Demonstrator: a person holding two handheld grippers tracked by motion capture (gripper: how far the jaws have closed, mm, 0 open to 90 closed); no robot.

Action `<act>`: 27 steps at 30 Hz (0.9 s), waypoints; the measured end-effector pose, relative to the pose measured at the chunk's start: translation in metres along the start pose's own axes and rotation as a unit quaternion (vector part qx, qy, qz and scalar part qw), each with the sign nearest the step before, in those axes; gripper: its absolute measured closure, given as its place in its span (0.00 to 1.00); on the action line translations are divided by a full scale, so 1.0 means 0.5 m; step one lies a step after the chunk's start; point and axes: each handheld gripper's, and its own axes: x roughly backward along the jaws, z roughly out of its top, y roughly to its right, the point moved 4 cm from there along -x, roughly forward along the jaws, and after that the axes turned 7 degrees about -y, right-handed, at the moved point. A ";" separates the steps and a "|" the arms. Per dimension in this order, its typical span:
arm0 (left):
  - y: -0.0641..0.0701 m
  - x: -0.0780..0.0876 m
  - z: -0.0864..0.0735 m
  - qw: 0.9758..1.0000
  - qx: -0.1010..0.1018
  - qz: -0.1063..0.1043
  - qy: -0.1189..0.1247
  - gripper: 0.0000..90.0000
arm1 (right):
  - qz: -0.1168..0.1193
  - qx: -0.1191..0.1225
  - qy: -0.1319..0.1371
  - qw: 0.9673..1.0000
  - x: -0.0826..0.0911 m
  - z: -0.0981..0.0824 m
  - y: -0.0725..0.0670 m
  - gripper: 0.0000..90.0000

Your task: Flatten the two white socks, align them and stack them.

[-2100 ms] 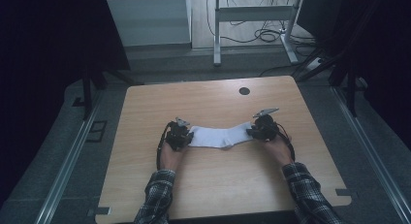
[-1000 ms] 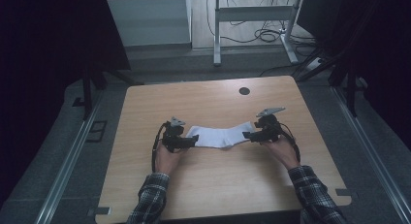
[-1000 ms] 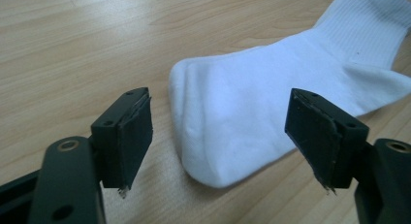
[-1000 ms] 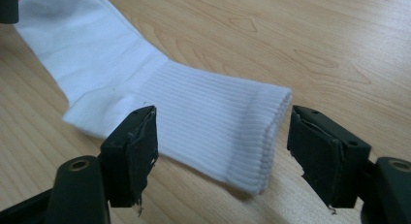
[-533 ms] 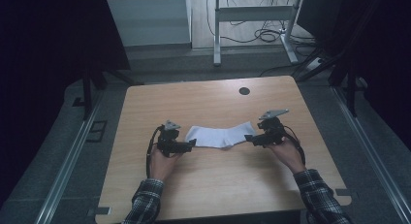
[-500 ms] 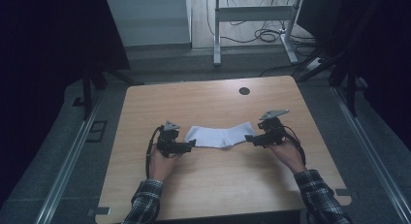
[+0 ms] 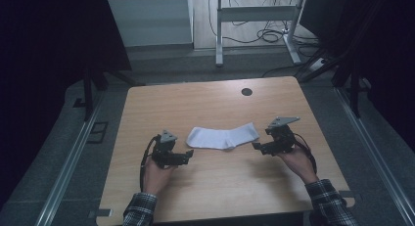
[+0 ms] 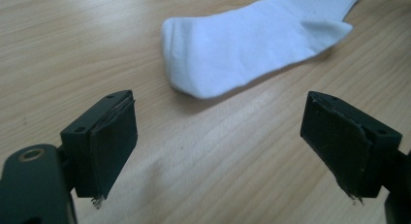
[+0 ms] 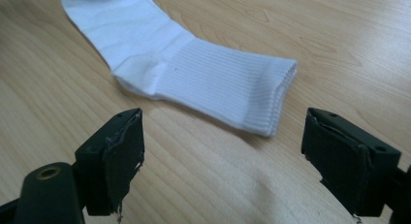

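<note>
A white sock (image 7: 223, 136) lies flat on the wooden table (image 7: 195, 103), toe to the left and ribbed cuff to the right. My left gripper (image 7: 191, 155) sits just off the toe end (image 8: 203, 49), apart from it; its jaws have just been opening and hold nothing. On the other side, my right gripper (image 7: 254, 146) stands off the cuff (image 9: 242, 88), jaws wide after opening, nothing between them. Neither gripper (image 8: 220, 151) (image 9: 223, 158) touches the sock.
A round cable hole (image 7: 246, 92) is in the table near its far edge. Beyond the table are a white desk frame (image 7: 254, 20) and cables on the floor. Metal rails run along both sides of the table.
Both grippers let go of the sock ends and drew back toward the near edge, the left one further leftward. The sock now lies free on the table.
</note>
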 end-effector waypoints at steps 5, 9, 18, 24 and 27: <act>0.004 0.023 -0.021 1.000 -0.009 0.006 0.002 0.15 | -0.004 0.006 -0.001 1.000 0.019 -0.014 -0.006 0.15; 0.009 0.038 -0.037 1.000 -0.010 0.008 0.002 0.14 | -0.003 0.012 0.000 1.000 0.036 -0.025 -0.013 0.14; 0.019 0.038 -0.086 1.000 -0.019 0.020 -0.012 0.13 | -0.001 0.017 0.001 1.000 0.057 -0.063 -0.024 0.12; 0.028 0.031 -0.113 0.999 -0.026 0.023 -0.022 0.12 | -0.002 0.017 -0.005 1.000 0.050 -0.095 -0.022 0.11; 0.032 0.027 -0.125 0.999 -0.028 0.021 -0.027 0.12 | 0.001 0.014 -0.012 1.000 0.041 -0.111 -0.019 0.11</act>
